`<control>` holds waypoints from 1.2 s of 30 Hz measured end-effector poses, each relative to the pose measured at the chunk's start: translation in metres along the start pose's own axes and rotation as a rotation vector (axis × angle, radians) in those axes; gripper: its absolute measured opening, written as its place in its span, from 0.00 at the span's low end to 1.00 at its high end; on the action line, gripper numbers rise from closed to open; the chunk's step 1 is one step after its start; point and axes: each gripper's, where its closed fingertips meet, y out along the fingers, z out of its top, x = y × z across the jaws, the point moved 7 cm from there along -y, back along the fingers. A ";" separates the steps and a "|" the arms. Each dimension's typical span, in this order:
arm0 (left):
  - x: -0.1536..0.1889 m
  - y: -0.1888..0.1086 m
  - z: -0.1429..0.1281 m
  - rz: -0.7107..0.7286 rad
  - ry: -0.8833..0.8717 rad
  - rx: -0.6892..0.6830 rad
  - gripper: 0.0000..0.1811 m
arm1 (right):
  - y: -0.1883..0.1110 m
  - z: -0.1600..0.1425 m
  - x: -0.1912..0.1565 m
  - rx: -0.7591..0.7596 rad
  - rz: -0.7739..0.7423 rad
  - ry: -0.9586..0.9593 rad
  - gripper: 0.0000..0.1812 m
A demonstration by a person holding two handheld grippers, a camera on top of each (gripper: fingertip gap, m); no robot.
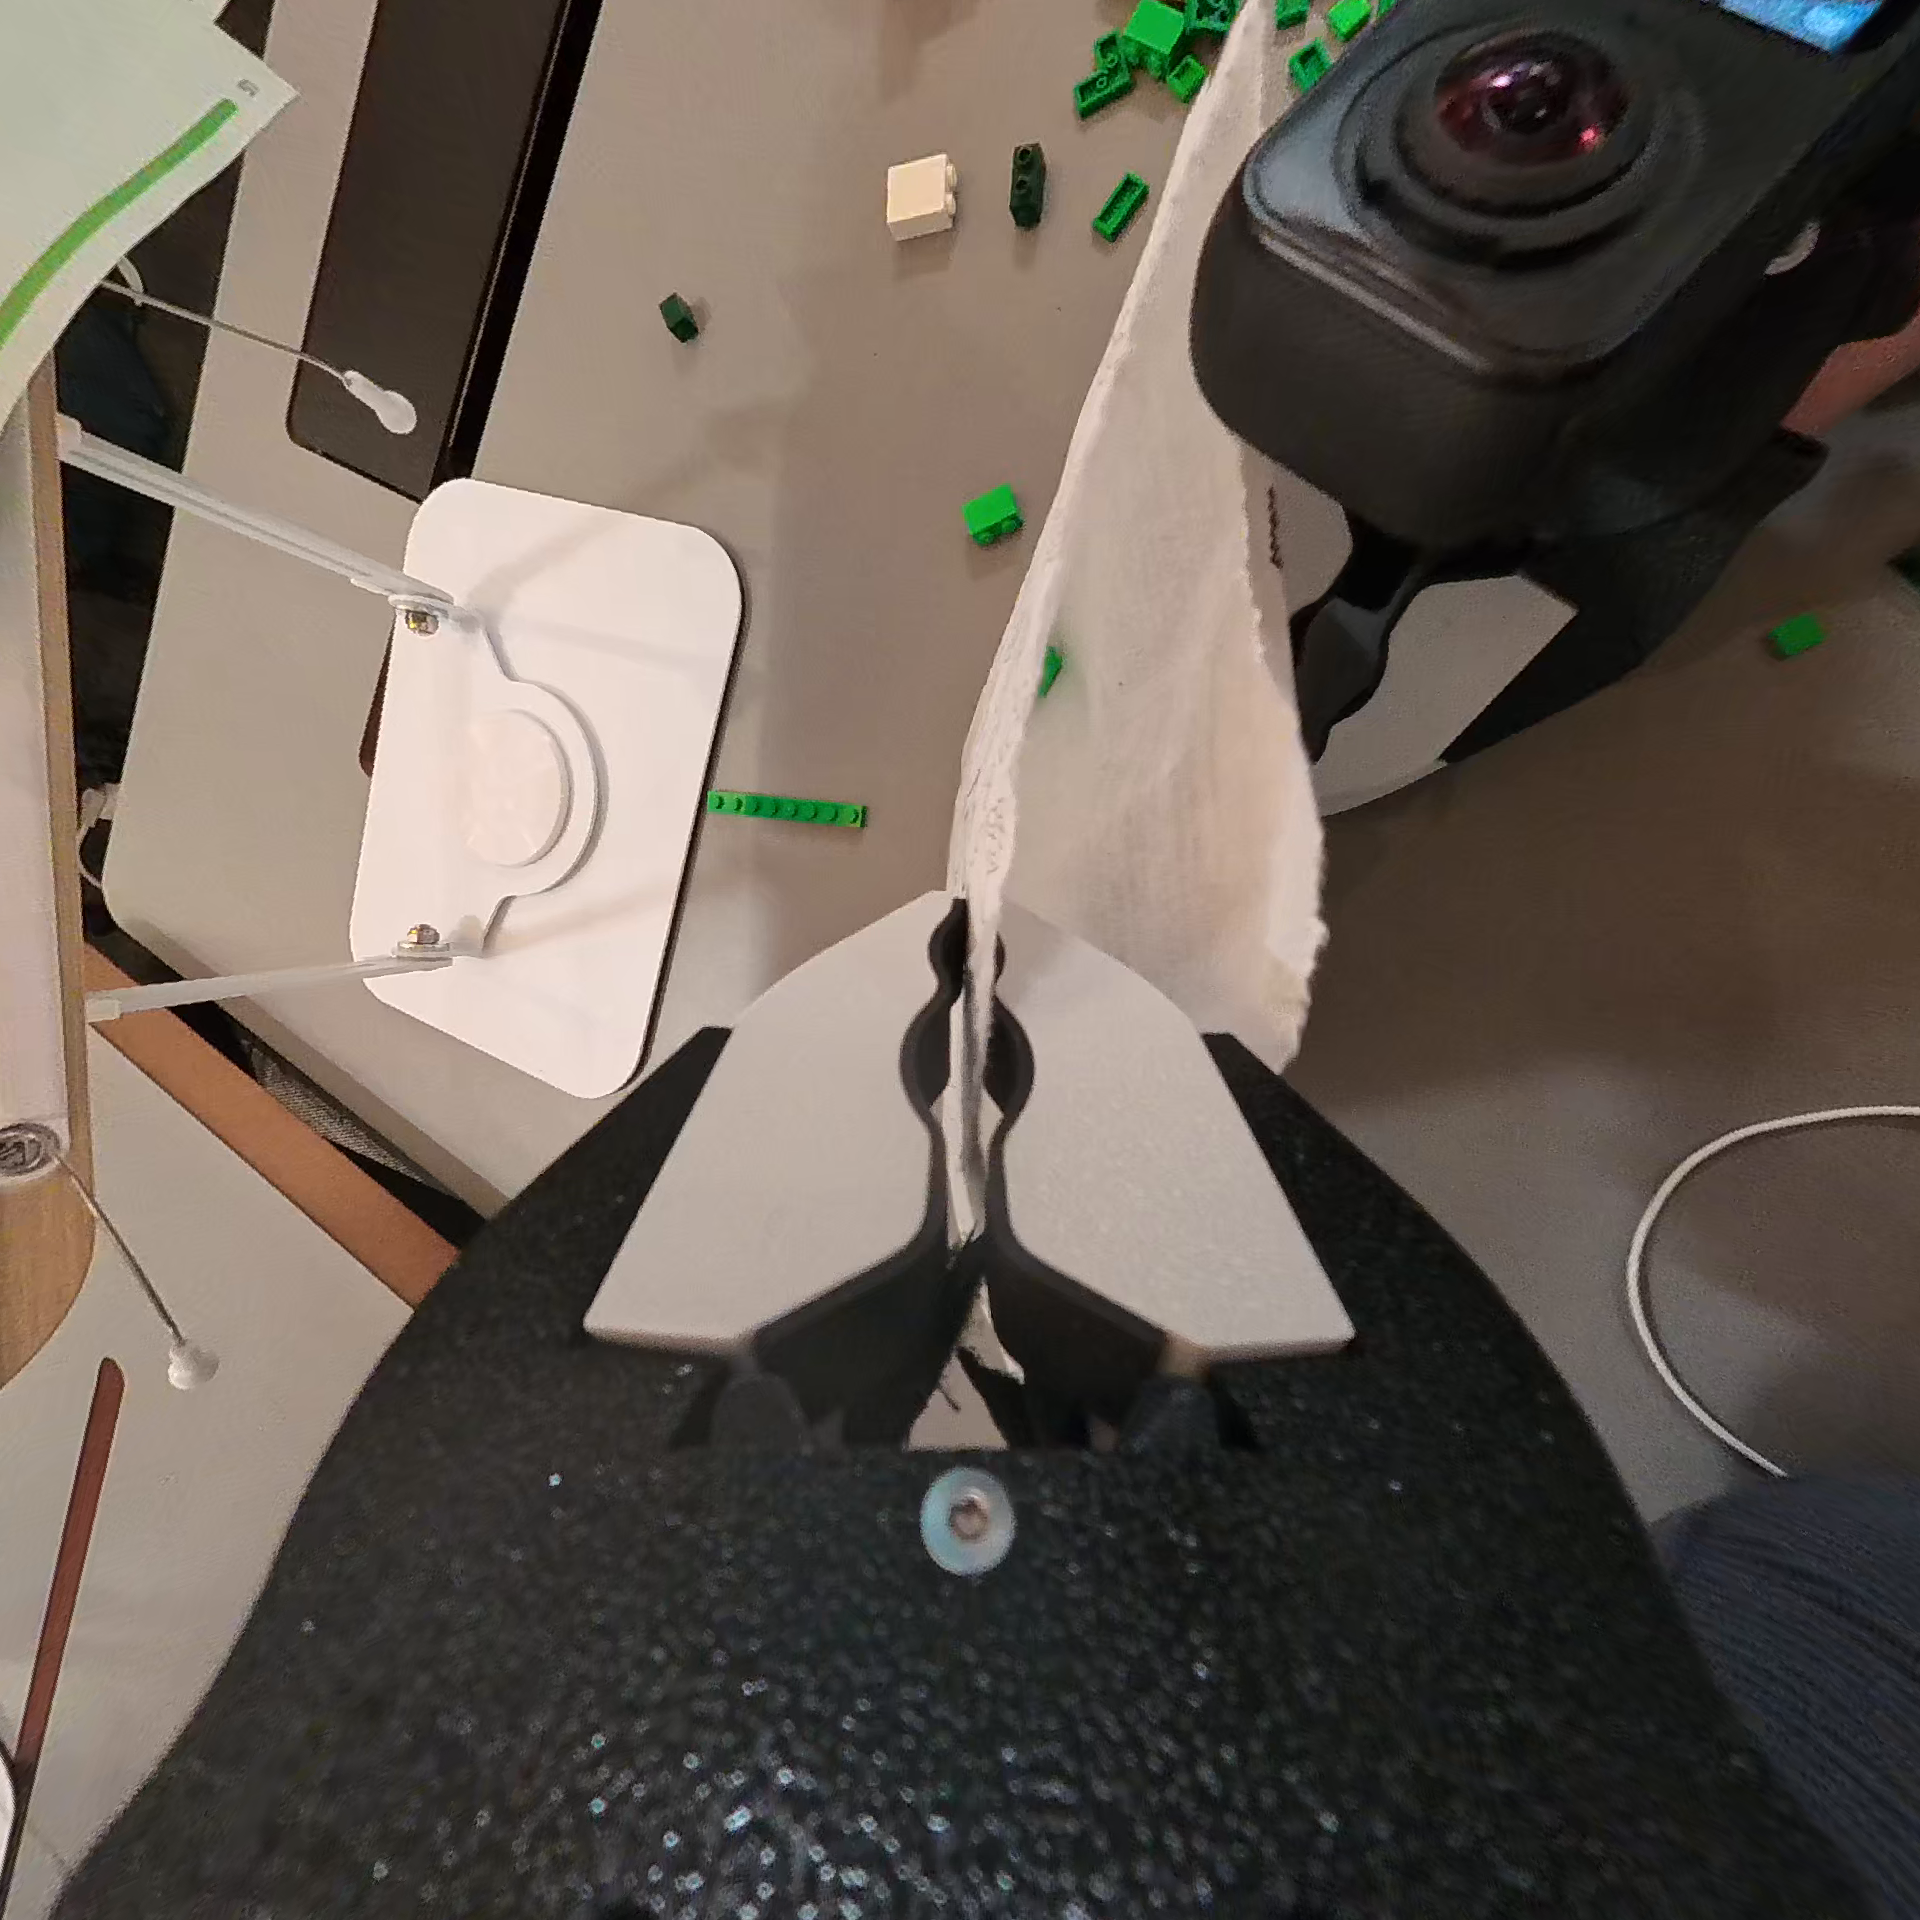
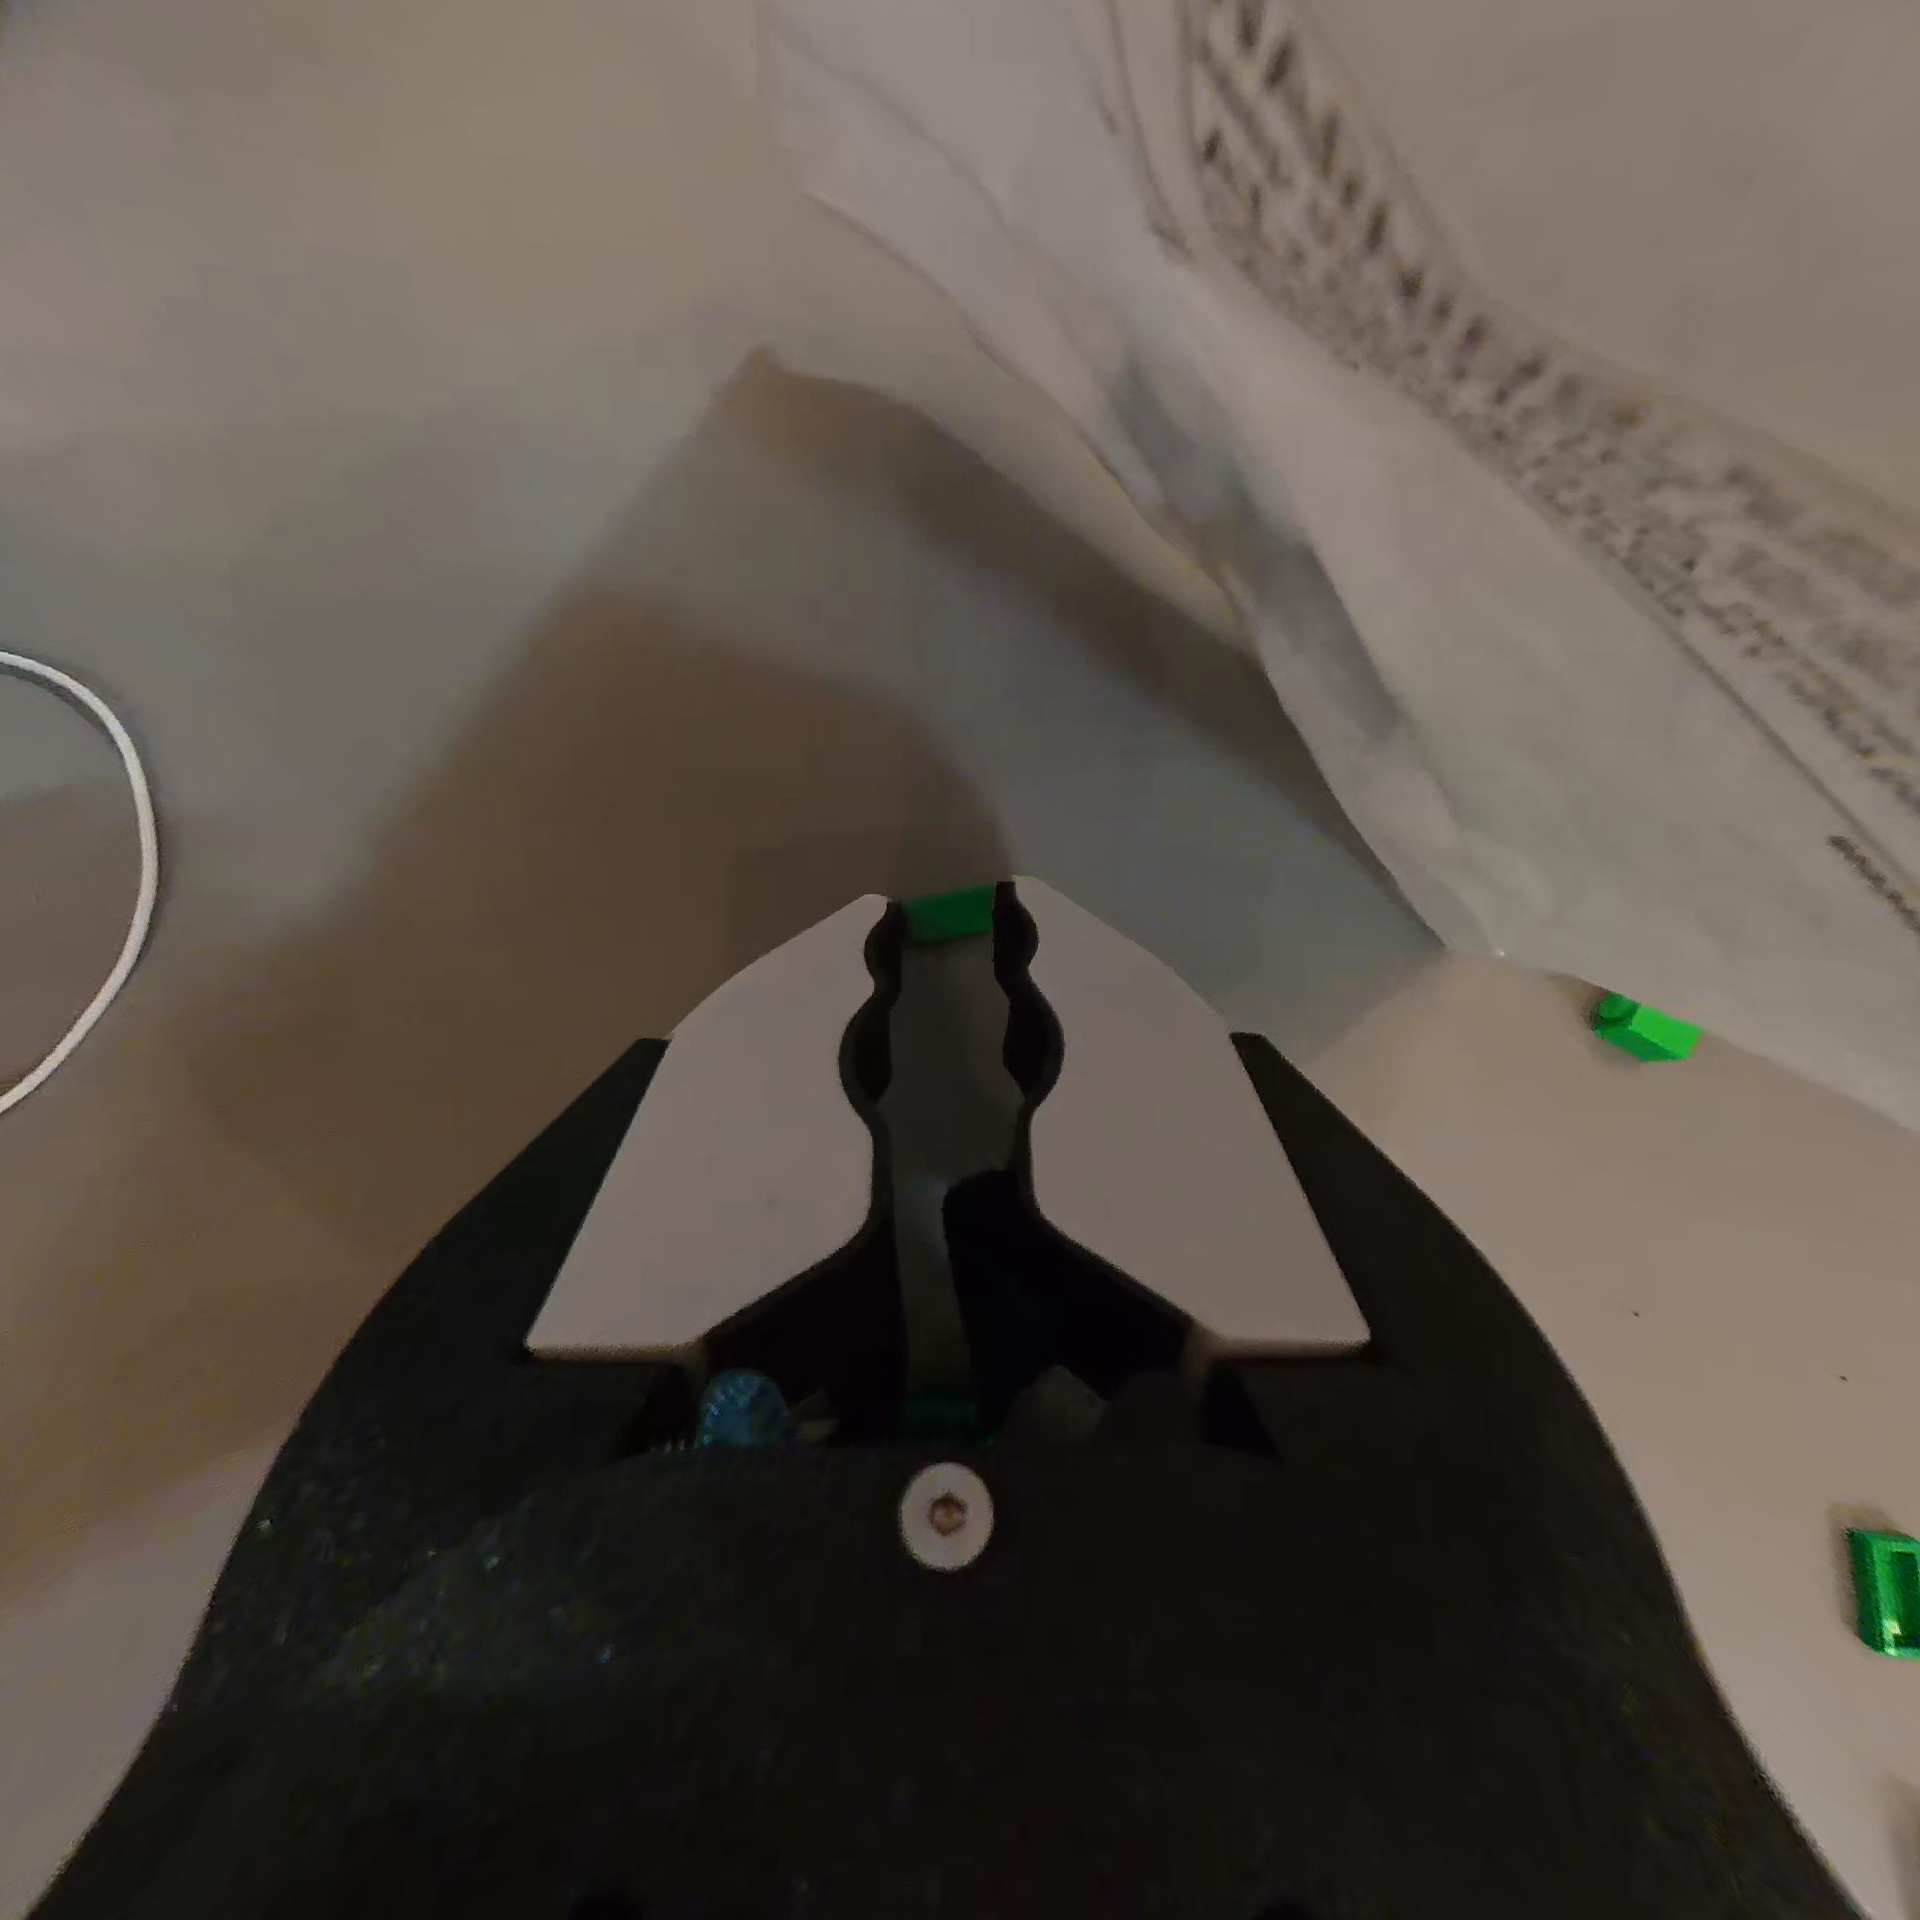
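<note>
My left gripper (image 1: pixel 971 920) is shut on the lower edge of a white paper sheet (image 1: pixel 1143 675) and holds it upright above the grey table. The sheet carries faint print on its left face. The right gripper's body with its camera (image 1: pixel 1507 208) shows just behind the sheet at the upper right. In the right wrist view my right gripper (image 2: pixel 943 902) is shut on a small green brick (image 2: pixel 943 920), pinched at the fingertips. The same white printed sheet (image 2: pixel 1455 520) hangs close in front and to the right of it, over the table.
Loose green bricks (image 1: pixel 990 514) lie on the table, with a long green plate (image 1: pixel 787 808), a white brick (image 1: pixel 922 197) and a green pile (image 1: pixel 1153 52) farther off. A white stand plate (image 1: pixel 551 779) is at left. A white cable (image 1: pixel 1683 1247) curls at right. Two green bricks (image 2: pixel 1647 1023) lie right. My hands' fingertips stand some 15 cm from each other.
</note>
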 end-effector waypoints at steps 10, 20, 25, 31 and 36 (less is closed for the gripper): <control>0.000 0.001 0.000 -0.004 -0.003 0.000 0.00 | -0.010 0.005 -0.006 0.021 -0.021 -0.038 0.08; 0.011 0.004 0.009 -0.070 0.032 0.007 0.00 | -0.131 0.067 -0.044 0.405 -0.182 -0.163 0.08; 0.020 0.002 0.017 -0.085 0.074 0.026 0.00 | -0.139 0.081 -0.030 0.397 -0.422 -0.236 0.09; 0.023 -0.001 0.020 -0.079 0.091 0.036 0.00 | -0.126 0.081 -0.033 0.296 -0.527 -0.384 0.09; 0.022 -0.001 0.020 -0.084 0.087 0.036 0.00 | -0.125 0.082 -0.037 0.254 -0.569 -0.458 0.09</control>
